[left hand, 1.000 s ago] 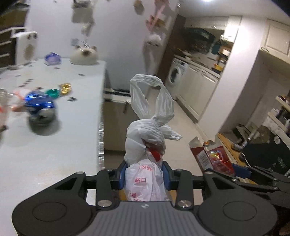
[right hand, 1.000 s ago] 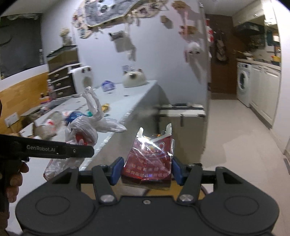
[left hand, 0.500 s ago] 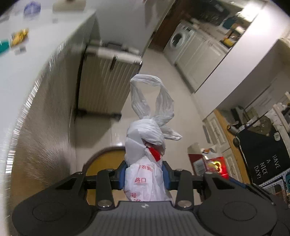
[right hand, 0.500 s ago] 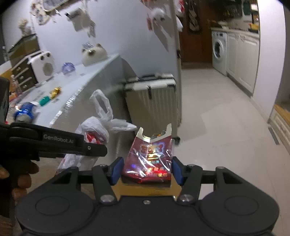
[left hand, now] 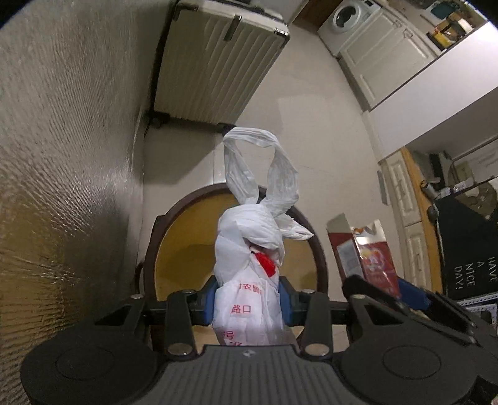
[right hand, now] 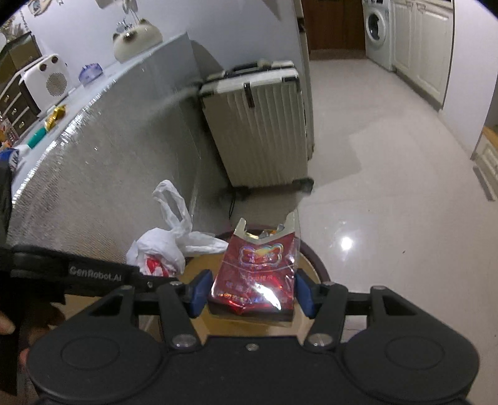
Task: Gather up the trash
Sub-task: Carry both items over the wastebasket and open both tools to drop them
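Observation:
My left gripper (left hand: 247, 300) is shut on a knotted white plastic bag (left hand: 252, 246) with red print, its handles sticking up. The bag hangs over a round bin (left hand: 174, 246) with a dark rim and yellow inside. My right gripper (right hand: 250, 293) is shut on a torn red foil packet (right hand: 258, 271), held above the same bin (right hand: 314, 258). In the right wrist view the white bag (right hand: 162, 246) and the left gripper's arm (right hand: 77, 272) sit just left of the packet. In the left wrist view the red packet (left hand: 370, 255) shows at the right.
A ribbed cream suitcase (left hand: 218, 59) stands on the tiled floor beyond the bin, beside the counter's textured side wall (left hand: 62, 155). The counter top (right hand: 102, 78) holds small items. A washing machine (right hand: 376, 28) and white cabinets line the far side.
Both grippers have come down from counter height and tilted downward, carrying the bag and the packet over the bin by the counter. The grips look the same.

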`<control>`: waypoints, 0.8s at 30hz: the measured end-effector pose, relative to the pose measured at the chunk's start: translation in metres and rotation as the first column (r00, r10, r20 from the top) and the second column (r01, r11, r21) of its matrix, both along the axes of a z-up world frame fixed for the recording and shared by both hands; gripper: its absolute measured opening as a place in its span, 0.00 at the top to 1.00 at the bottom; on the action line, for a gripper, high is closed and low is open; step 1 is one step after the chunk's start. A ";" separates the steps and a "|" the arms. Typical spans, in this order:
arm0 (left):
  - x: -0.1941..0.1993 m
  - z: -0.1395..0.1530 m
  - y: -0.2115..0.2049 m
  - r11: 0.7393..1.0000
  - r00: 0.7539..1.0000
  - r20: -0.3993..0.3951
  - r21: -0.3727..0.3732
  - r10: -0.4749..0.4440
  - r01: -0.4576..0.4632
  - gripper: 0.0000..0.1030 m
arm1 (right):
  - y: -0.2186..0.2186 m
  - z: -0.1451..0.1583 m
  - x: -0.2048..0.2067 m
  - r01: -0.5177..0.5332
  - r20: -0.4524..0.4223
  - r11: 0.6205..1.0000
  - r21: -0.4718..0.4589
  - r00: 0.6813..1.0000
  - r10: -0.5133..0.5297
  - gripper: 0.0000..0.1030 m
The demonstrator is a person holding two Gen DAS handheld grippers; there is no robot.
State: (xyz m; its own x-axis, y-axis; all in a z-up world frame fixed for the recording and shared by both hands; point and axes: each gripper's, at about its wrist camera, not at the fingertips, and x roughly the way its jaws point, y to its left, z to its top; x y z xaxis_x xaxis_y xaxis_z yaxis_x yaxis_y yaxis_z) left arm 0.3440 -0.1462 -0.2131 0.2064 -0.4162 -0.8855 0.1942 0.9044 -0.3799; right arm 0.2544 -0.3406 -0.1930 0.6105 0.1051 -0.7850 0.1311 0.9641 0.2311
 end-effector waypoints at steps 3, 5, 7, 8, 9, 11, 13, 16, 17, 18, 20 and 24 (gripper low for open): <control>0.001 -0.004 -0.003 1.000 1.000 -0.015 0.015 0.001 -0.001 0.60 | -0.001 -0.009 0.006 0.004 -0.023 1.000 0.009 1.000 -0.004 0.44; 0.002 -0.006 -0.004 1.000 1.000 -0.018 0.021 0.015 -0.015 0.60 | -0.002 -0.013 0.009 0.004 -0.032 1.000 0.019 0.999 -0.004 0.44; 0.004 -0.008 -0.002 0.999 0.999 -0.026 0.030 0.040 -0.039 0.55 | -0.002 -0.015 0.012 0.003 -0.038 1.000 0.024 0.999 -0.002 0.44; 0.005 -0.010 -0.001 0.998 0.999 -0.027 0.036 0.044 -0.044 0.52 | -0.002 -0.016 0.013 0.002 -0.040 1.000 0.027 0.999 -0.001 0.43; 0.004 -0.009 -0.001 0.998 0.999 -0.027 0.043 0.047 -0.046 0.44 | -0.003 -0.018 0.014 0.000 -0.040 1.000 0.030 0.999 0.001 0.43; 0.003 -0.009 -0.001 0.998 0.999 -0.025 0.056 0.044 -0.042 0.38 | -0.004 -0.020 0.014 -0.003 -0.040 0.999 0.040 0.999 0.004 0.43; 0.003 -0.010 -0.003 0.997 0.999 -0.027 0.071 0.041 -0.039 0.33 | -0.006 -0.022 0.014 -0.006 -0.041 0.998 0.057 0.999 0.009 0.41; 0.001 -0.010 -0.002 0.995 0.999 -0.027 0.092 0.041 -0.038 0.24 | -0.006 -0.025 0.012 -0.001 -0.053 0.998 0.056 0.999 0.004 0.41; 0.000 -0.010 -0.002 0.994 0.999 -0.025 0.099 0.038 -0.035 0.23 | -0.007 -0.026 0.011 0.002 -0.057 0.998 0.058 0.998 0.002 0.41; -0.002 -0.010 -0.002 0.994 0.999 -0.023 0.106 0.034 -0.031 0.22 | -0.008 -0.027 0.011 0.005 -0.061 0.998 0.060 0.998 -0.001 0.40; -0.003 -0.010 -0.003 0.993 0.999 -0.022 0.118 0.028 -0.025 0.18 | -0.009 -0.028 0.009 0.009 -0.068 0.998 0.061 0.998 -0.005 0.38; -0.007 -0.008 -0.003 0.990 1.000 -0.012 0.143 0.018 -0.016 0.11 | -0.011 -0.029 0.006 0.008 -0.076 0.999 0.046 0.997 -0.004 0.34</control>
State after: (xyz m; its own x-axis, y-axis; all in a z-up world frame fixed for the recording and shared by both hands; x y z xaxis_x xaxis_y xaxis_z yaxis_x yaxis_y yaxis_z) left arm 0.3372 -0.1496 -0.2216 0.2001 -0.2814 -0.9385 0.1742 0.9528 -0.2485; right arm 0.2606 -0.3512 -0.2224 0.5500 0.1385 -0.8236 0.1558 0.9518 0.2641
